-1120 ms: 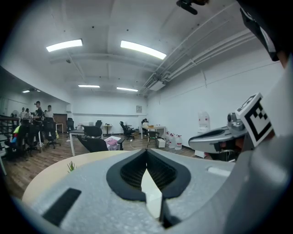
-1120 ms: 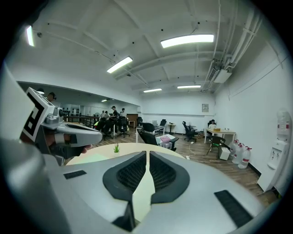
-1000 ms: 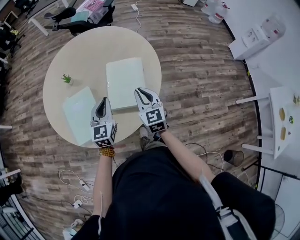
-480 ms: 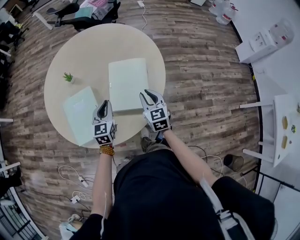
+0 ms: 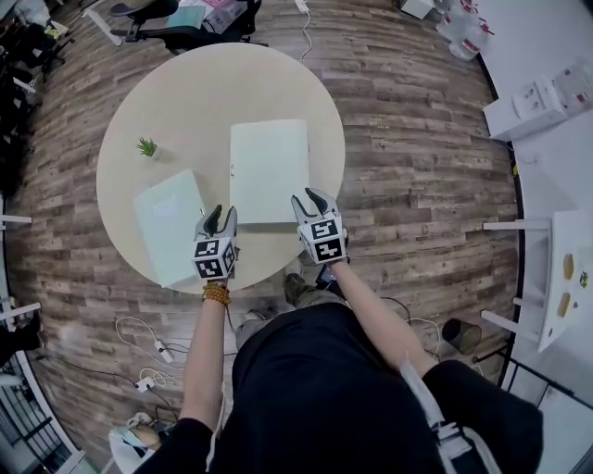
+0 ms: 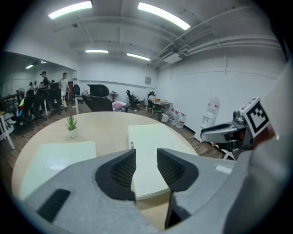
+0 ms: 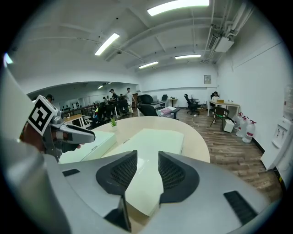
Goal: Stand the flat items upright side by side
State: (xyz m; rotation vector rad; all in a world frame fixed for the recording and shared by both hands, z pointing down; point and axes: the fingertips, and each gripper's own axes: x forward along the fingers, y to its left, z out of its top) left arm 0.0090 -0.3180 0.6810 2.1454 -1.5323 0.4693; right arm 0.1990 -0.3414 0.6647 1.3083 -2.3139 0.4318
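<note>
Two flat pale green items lie on the round table (image 5: 176,102). The larger one (image 5: 269,169) lies in the middle; the smaller one (image 5: 171,225) lies at the left near the front edge. My left gripper (image 5: 221,216) hovers by the near left corner of the larger item (image 6: 151,155), between the two items. My right gripper (image 5: 310,200) hovers at its near right corner (image 7: 151,151). Both grippers' jaws have just been opening and stand apart with nothing between them.
A small potted plant (image 5: 146,148) stands on the table's left side. Office chairs (image 5: 176,23) stand beyond the table's far edge. Cables and a power strip (image 5: 148,361) lie on the wooden floor near my legs. White furniture lines the right wall.
Both grippers have sunk toward the table's near edge, and their jaws have parted from shut to open. The two flat items have not moved.
</note>
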